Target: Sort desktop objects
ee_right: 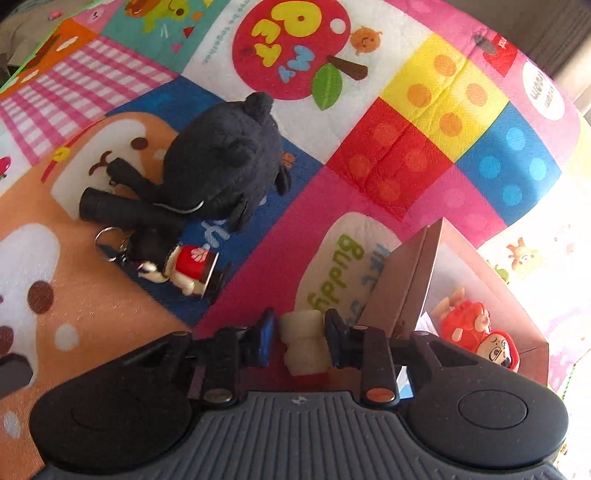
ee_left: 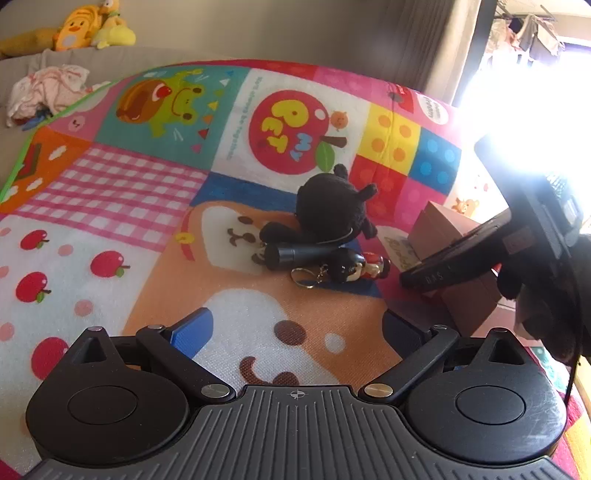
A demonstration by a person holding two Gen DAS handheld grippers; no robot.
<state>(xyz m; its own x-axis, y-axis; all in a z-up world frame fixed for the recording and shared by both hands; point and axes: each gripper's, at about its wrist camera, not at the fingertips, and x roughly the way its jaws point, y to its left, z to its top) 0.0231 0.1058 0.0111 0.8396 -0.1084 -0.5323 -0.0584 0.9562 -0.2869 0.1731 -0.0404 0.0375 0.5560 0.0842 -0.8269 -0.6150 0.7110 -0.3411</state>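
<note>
A black plush toy (ee_left: 334, 205) (ee_right: 225, 158) lies on the colourful mat, with a dark cylinder (ee_left: 299, 253) (ee_right: 122, 210) beside it and a doll keychain (ee_left: 354, 269) (ee_right: 177, 269) in front. My left gripper (ee_left: 295, 332) is open and empty, low over the mat short of these. My right gripper (ee_right: 301, 339) is shut on a small cream figure (ee_right: 304, 343), held left of the brown cardboard box (ee_right: 402, 288) (ee_left: 443, 229). A red figure toy (ee_right: 480, 332) lies inside the box. The right gripper body shows in the left wrist view (ee_left: 517, 229), above the box.
The patchwork cartoon mat (ee_left: 147, 184) (ee_right: 406, 129) covers the surface. Yellow plush toys (ee_left: 85, 26) and crumpled cloth (ee_left: 48, 88) lie on a sofa at the far left. Bright window glare fills the right.
</note>
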